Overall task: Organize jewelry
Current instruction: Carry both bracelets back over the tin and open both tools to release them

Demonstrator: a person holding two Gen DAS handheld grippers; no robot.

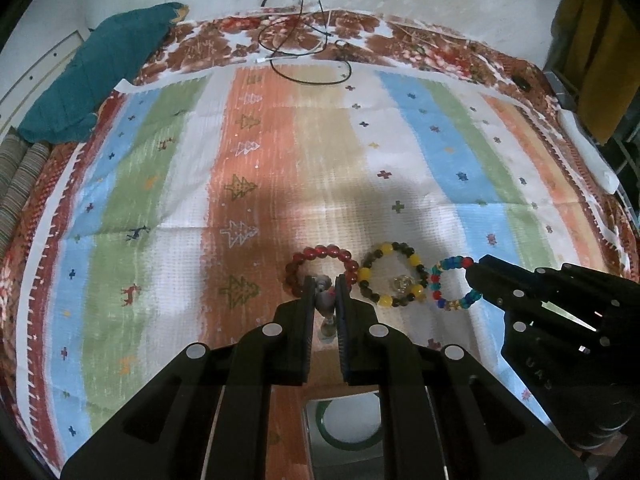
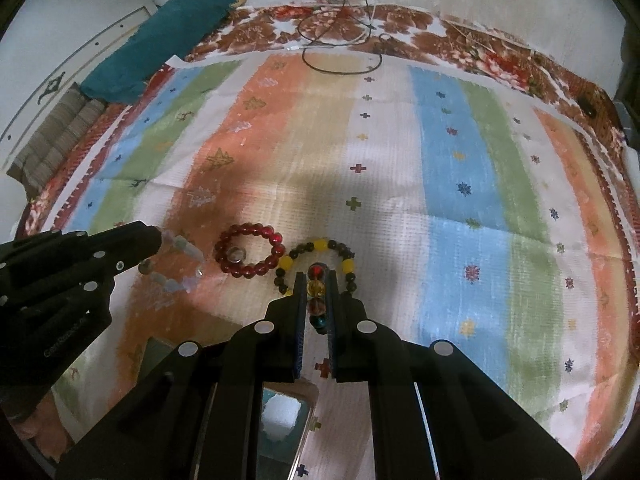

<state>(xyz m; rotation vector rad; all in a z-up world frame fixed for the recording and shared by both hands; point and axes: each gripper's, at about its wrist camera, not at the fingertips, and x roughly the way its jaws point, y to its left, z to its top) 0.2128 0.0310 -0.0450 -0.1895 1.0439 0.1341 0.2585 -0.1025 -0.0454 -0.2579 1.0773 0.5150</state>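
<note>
Three bracelets lie in a row on the striped cloth (image 1: 280, 152): the red bracelet (image 1: 320, 268) on the left, the yellow bracelet (image 1: 394, 278) touching it in the middle, the multicolour bracelet (image 1: 454, 282) on the right. Your right gripper (image 2: 316, 292) is clamped on the multicolour bracelet's beads, its tips just over the yellow one. Your left gripper (image 1: 325, 292) is closed on a pale bead strand (image 2: 180, 264), which dangles just left of the red bracelet. A small ring (image 2: 236, 255) sits inside the red bracelet. At the cloth's far edge lie black cables (image 1: 304, 56) and a teal cloth (image 1: 100, 76).
</note>
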